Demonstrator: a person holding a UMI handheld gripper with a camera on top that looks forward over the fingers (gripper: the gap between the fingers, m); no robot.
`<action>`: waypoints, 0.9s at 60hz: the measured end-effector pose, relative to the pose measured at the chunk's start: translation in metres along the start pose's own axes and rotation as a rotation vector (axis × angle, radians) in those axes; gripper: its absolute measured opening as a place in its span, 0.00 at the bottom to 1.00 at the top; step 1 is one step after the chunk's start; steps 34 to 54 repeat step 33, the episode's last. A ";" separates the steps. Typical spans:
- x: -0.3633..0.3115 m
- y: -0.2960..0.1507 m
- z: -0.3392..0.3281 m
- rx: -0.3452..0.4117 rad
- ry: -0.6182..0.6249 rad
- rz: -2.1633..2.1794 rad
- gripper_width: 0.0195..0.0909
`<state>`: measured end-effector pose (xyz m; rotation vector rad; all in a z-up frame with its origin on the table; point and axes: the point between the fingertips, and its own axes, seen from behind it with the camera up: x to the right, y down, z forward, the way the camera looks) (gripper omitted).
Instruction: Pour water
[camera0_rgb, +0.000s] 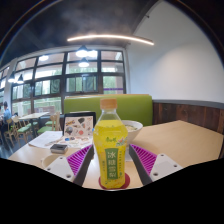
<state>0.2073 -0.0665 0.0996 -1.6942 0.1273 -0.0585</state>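
Note:
A plastic bottle with an orange cap and a yellow-green label stands upright between my fingers. The magenta pads lie against its two sides with no gap showing, so my gripper is shut on the bottle. A red round edge shows at the bottle's base; what it is I cannot tell. A white cup stands on the wooden table just beyond the bottle, to its right.
Left of the bottle a patterned card or book stands propped up, with a dark phone and white papers beside it. A green sofa back runs behind the table. Windows and other tables lie farther off.

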 end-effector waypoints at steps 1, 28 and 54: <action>-0.001 -0.001 -0.004 -0.002 0.003 0.000 0.85; -0.074 -0.035 -0.191 -0.024 -0.021 0.003 0.88; -0.088 -0.036 -0.217 -0.015 -0.035 -0.017 0.87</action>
